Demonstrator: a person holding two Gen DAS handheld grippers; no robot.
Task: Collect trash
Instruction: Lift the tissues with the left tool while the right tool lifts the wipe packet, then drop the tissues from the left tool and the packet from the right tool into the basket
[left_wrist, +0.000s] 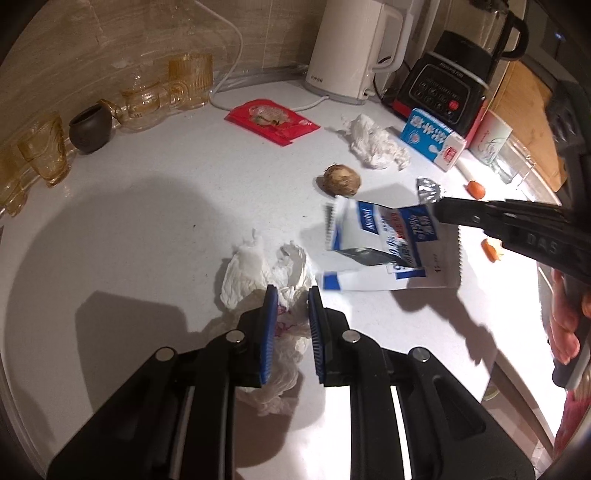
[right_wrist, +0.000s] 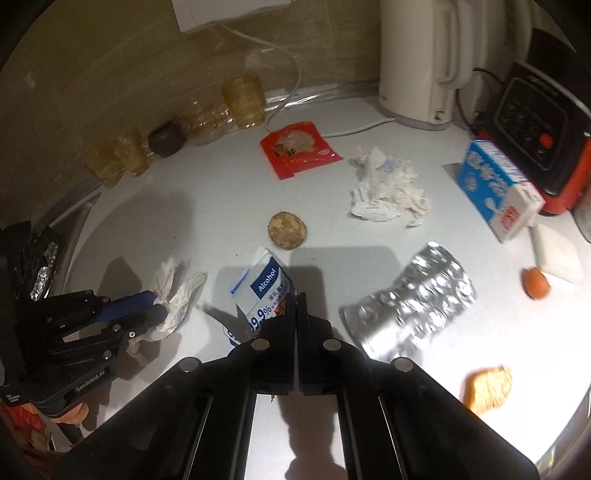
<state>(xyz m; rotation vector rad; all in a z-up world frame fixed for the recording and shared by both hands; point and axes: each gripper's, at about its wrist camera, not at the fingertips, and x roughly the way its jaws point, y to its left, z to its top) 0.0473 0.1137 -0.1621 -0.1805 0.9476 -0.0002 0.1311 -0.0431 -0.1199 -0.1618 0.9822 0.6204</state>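
Observation:
My left gripper (left_wrist: 291, 291) is open, its blue pads on either side of a crumpled white tissue (left_wrist: 262, 273) that lies on the white counter (left_wrist: 147, 221); it also shows in the right wrist view (right_wrist: 157, 306) at that tissue (right_wrist: 177, 291). My right gripper (right_wrist: 299, 295) is shut on a blue and white alcohol wipe packet (right_wrist: 264, 291) and holds it a little above the counter. In the left wrist view that gripper (left_wrist: 437, 210) comes in from the right with the packet (left_wrist: 384, 236).
Other trash lies around: a red wrapper (right_wrist: 297, 147), a second crumpled tissue (right_wrist: 388, 188), a foil blister sheet (right_wrist: 410, 299), a milk carton (right_wrist: 495, 188), a brown round piece (right_wrist: 286, 229), orange food scraps (right_wrist: 535, 282). Glasses (left_wrist: 44, 151), a kettle (left_wrist: 351, 48) and a blender (left_wrist: 443, 81) line the back.

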